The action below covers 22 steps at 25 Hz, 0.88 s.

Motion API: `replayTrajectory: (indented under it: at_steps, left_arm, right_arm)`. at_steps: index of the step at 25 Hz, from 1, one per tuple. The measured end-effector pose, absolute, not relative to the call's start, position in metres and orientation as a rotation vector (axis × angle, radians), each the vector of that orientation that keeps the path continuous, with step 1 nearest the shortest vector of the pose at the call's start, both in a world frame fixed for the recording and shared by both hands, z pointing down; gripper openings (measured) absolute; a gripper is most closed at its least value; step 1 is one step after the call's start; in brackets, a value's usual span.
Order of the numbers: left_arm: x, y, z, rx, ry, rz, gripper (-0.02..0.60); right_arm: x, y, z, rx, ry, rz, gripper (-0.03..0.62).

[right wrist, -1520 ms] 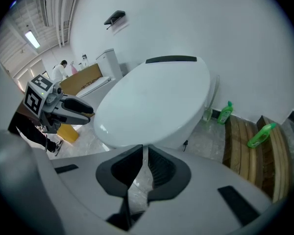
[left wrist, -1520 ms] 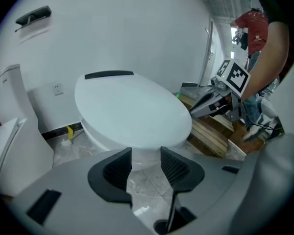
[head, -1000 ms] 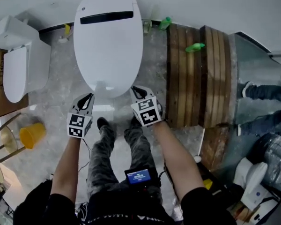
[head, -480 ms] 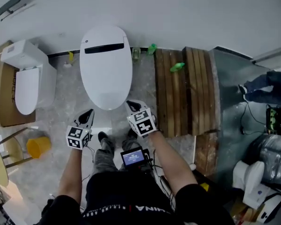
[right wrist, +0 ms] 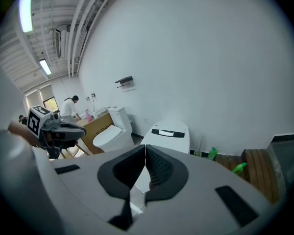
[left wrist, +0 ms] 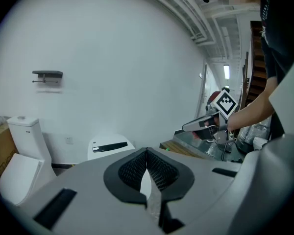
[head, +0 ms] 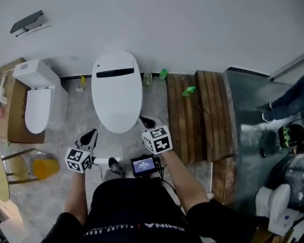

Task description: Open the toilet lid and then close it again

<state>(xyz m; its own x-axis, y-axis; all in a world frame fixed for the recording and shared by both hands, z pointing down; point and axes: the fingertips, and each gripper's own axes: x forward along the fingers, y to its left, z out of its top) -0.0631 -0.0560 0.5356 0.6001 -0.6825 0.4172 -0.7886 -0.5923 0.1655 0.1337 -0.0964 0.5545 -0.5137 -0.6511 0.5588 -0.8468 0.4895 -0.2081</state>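
Screen (head: 144, 165) glowing at your waist is the nearest thing, set between your forearms. Just past it you hold both tools up in the air. The left tool (head: 92, 132) is at about 11 o'clock and the right tool (head: 144, 120) at about 1 o'clock. Each has its jaws pressed together with nothing between them, as each tool's own view shows plainly. They flank the near end of the lid (head: 116, 92) and hang clear of it.

The lid lies straight ahead at 12 o'clock, white, flat and shut on its toilet, with a dark bar across its far end. At 9 o'clock a yellow bucket (head: 44, 167) stands on the floor. Beyond it, at 10 o'clock, is a second toilet (head: 38, 103) against a cardboard box (head: 14, 128). At 2 o'clock lie wooden planks (head: 200, 115), with a green bottle (head: 189, 90) on their far end near the wall. Farthest off, at 10 o'clock on the wall, hangs a small shelf (head: 28, 22).
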Motion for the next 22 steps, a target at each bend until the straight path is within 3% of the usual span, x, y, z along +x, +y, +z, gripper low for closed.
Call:
replayTrajectory:
  at_steps: [7, 22]
  left_arm:
    - [-0.057, -0.033, 0.522, 2.381, -1.306, 0.351, 0.009]
    - [-0.095, 0.076, 0.490, 2.525, -1.215, 0.331, 0.009]
  right_arm:
    - [0.141, -0.086, 0.564, 1.152, -2.407, 0.750, 0.014]
    - [0.113, 0.010, 0.527, 1.242, -2.364, 0.607, 0.014]
